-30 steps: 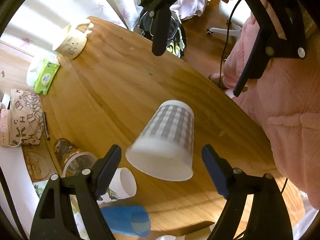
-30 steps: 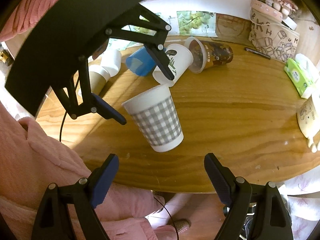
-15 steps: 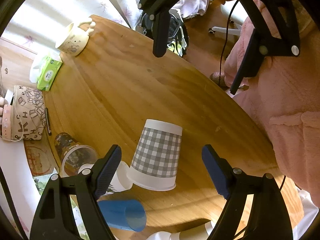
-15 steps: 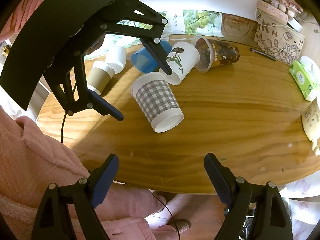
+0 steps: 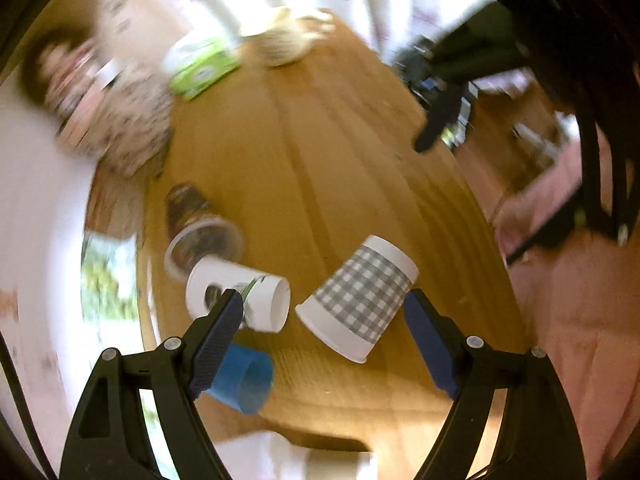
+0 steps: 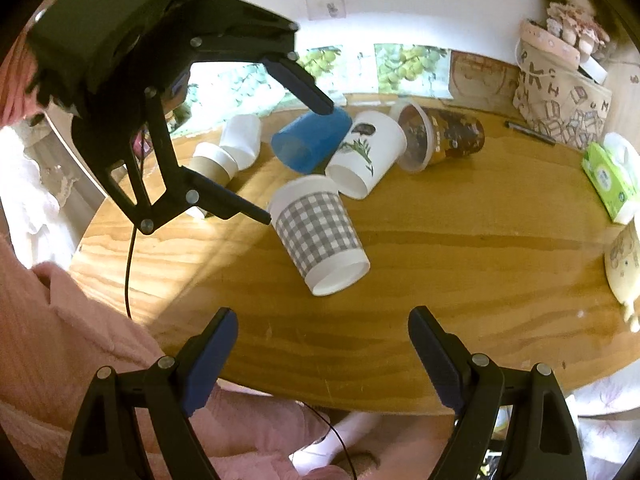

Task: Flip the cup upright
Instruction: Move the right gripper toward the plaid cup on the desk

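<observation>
A grey-and-white checked paper cup (image 6: 320, 236) lies tipped on the wooden table (image 6: 460, 248), its base end toward the right wrist camera; it also shows in the blurred left wrist view (image 5: 360, 300). My left gripper (image 5: 324, 324) is open and empty, its fingers either side of the cup without touching it; from the right wrist view the left gripper (image 6: 296, 160) hangs above the cup's far end. My right gripper (image 6: 322, 340) is open and empty near the table's front edge, short of the cup.
Several cups lie on their sides behind the checked one: a blue cup (image 6: 310, 142), a white plant-print cup (image 6: 364, 156), a brown lidded cup (image 6: 436, 136), a brown-sleeved cup (image 6: 214, 164). A tissue pack (image 6: 608, 176), a patterned bag (image 6: 560, 96) and a mug (image 6: 624, 264) stand at right.
The checked cup has dropped from a lifted, tilted pose onto the table and now lies leaning over. My left gripper has swung around over it, blurring its view. The right gripper has stayed put.
</observation>
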The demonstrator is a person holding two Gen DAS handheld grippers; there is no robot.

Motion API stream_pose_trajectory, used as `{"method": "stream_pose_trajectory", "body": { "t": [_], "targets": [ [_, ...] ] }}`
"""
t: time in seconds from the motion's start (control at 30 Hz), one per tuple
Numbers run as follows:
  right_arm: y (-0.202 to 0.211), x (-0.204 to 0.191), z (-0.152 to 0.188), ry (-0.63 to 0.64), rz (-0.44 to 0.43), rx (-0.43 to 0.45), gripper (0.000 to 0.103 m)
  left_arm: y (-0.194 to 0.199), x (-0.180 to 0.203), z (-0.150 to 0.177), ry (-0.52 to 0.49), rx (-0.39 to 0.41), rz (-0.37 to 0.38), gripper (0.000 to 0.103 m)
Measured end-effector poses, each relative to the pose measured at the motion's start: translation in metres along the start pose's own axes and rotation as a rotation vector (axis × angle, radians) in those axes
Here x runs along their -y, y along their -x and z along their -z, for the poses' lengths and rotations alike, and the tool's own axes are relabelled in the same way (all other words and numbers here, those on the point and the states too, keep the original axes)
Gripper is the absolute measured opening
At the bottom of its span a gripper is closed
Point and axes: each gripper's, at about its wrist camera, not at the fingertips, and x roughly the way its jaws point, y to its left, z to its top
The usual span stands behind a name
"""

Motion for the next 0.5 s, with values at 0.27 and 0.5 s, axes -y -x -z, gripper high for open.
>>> {"method": "stream_pose_trajectory", "body": {
  "t": [0.27,0.5],
  "targets": [
    [0.006,0.003,-0.009,0.092,-0.087,0.037,0.088,0.029,0.005,0.004,0.385,-0.013,-0.150,0.085],
    [0.013,0.005,-0.015,0.164,-0.154,0.098,0.088,0.050,0.018,0.011,0.746,-0.029,-0.288,0.085]
  ]
}}
